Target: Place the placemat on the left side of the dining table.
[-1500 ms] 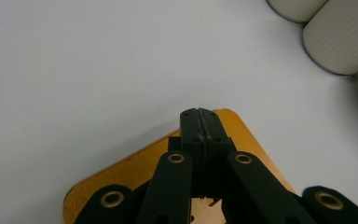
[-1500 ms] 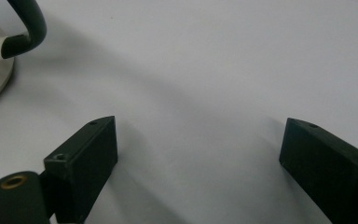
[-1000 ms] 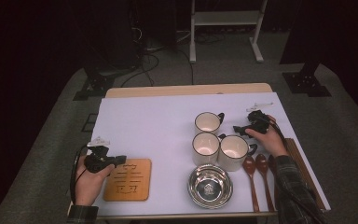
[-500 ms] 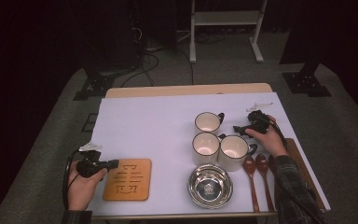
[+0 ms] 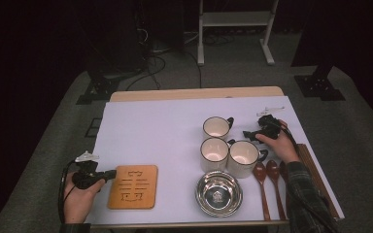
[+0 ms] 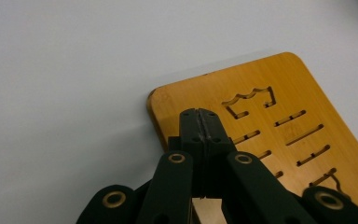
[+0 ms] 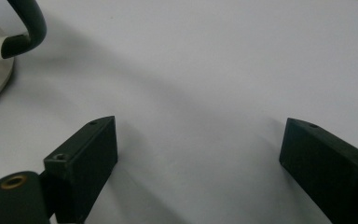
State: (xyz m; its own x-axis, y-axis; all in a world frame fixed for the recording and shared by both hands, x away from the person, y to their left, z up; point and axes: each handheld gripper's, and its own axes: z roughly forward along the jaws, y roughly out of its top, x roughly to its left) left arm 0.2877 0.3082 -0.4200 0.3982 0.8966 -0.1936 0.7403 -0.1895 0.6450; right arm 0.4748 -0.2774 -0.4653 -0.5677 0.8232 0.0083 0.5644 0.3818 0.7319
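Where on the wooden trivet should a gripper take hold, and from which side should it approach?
Grip the wooden trivet by its thin left edge, coming in low from the left, where the shut left gripper hovers over its corner. It lies flat on the table, so only the edges offer purchase; the jaws would probably need to open and straddle the rim.

Both hand-held grippers were black: the left hand-held gripper had brass-ringed pivots, a grey plate and a black cable. At lower right, a plaid sleeve.

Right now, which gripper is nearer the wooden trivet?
Left. The left gripper sits shut over the wooden trivet at its near corner; the right gripper hangs open far across, beside the mugs.
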